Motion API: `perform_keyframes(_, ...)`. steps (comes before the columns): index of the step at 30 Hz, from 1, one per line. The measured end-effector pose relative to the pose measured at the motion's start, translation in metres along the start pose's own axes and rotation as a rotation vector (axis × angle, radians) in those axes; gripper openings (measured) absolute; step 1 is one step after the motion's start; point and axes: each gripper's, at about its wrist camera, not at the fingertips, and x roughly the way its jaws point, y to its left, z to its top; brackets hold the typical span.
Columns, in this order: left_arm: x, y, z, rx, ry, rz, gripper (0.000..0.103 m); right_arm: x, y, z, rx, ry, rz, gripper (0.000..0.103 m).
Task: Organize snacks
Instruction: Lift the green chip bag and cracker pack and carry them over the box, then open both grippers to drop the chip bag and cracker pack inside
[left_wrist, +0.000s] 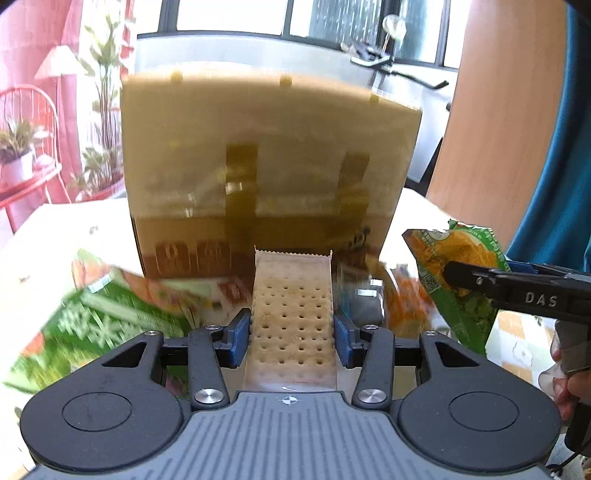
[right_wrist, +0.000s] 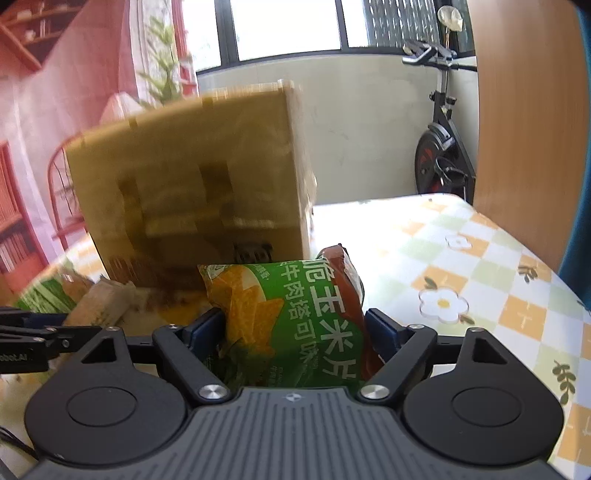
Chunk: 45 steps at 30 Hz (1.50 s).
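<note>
The left gripper (left_wrist: 293, 332) is squeezing a clear pack of crackers (left_wrist: 293, 314). The two blue pads (left_wrist: 238, 338) are pressing on both long sides of the pack. The crackers are pale with little holes, and the pack is pointing straight ahead toward a big cardboard box (left_wrist: 266, 166).

The right gripper (right_wrist: 295, 332) is squeezing a green chip bag (right_wrist: 291, 325). The bag is sitting between its two blue pads (right_wrist: 205, 328), and it is showing yellow chips and white letters. In the left wrist view the same green bag (left_wrist: 458, 280) is hanging at the right side, with the black finger of the right gripper (left_wrist: 517, 288) across it.

Past the crackers, more snack bags are lying on the table, but they are blurry. One green bag (left_wrist: 96, 321) is lying to the left, and an orange one (left_wrist: 402, 306) is lying to the right, both near the foot of the box.

The box (right_wrist: 192, 184) is standing upright on the table (right_wrist: 480, 277), which is wearing a cloth with white flowers and orange squares. Far behind are windows and an exercise bike (right_wrist: 439, 147).
</note>
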Motion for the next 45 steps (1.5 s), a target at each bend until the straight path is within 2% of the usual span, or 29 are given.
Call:
perform_keyframes(5,-0.023,0.005,0.029,0.007,-0.062,-0.011,0.049,-0.021,0.009,0.026,-0.002,-0.085,0.039,0.083)
perform_keyframes(13,-0.054,0.023,0.104,0.014,-0.207,-0.004,0.049,-0.047,0.034,0.096,-0.079,-0.240,0.136,0.082)
perform_keyframes(18,-0.044,0.029,0.150,0.035,-0.221,0.022,0.049,-0.029,0.047,0.145,-0.122,-0.291,0.182,0.082)
perform_keyframes(22,-0.029,0.034,0.182,0.050,-0.203,0.047,0.049,0.004,0.059,0.179,-0.190,-0.314,0.158,0.082)
perform_keyframes(28,0.005,0.045,0.214,0.047,-0.141,0.091,0.049,0.071,0.057,0.216,-0.159,-0.252,0.183,0.082)
perform_keyframes(35,0.034,0.062,0.220,0.040,-0.097,0.107,0.049,0.130,0.058,0.241,-0.131,-0.181,0.199,0.082)
perform_keyframes(38,0.047,0.064,0.222,0.044,-0.078,0.127,0.049,0.152,0.050,0.249,-0.073,-0.137,0.212,0.082)
perform_keyframes(41,0.057,0.067,0.226,0.053,-0.068,0.110,0.049,0.165,0.043,0.252,-0.036,-0.094,0.214,0.084)
perform_keyframes(45,0.057,0.063,0.224,0.084,-0.072,0.118,0.061,0.165,0.042,0.253,-0.032,-0.078,0.189,0.087)
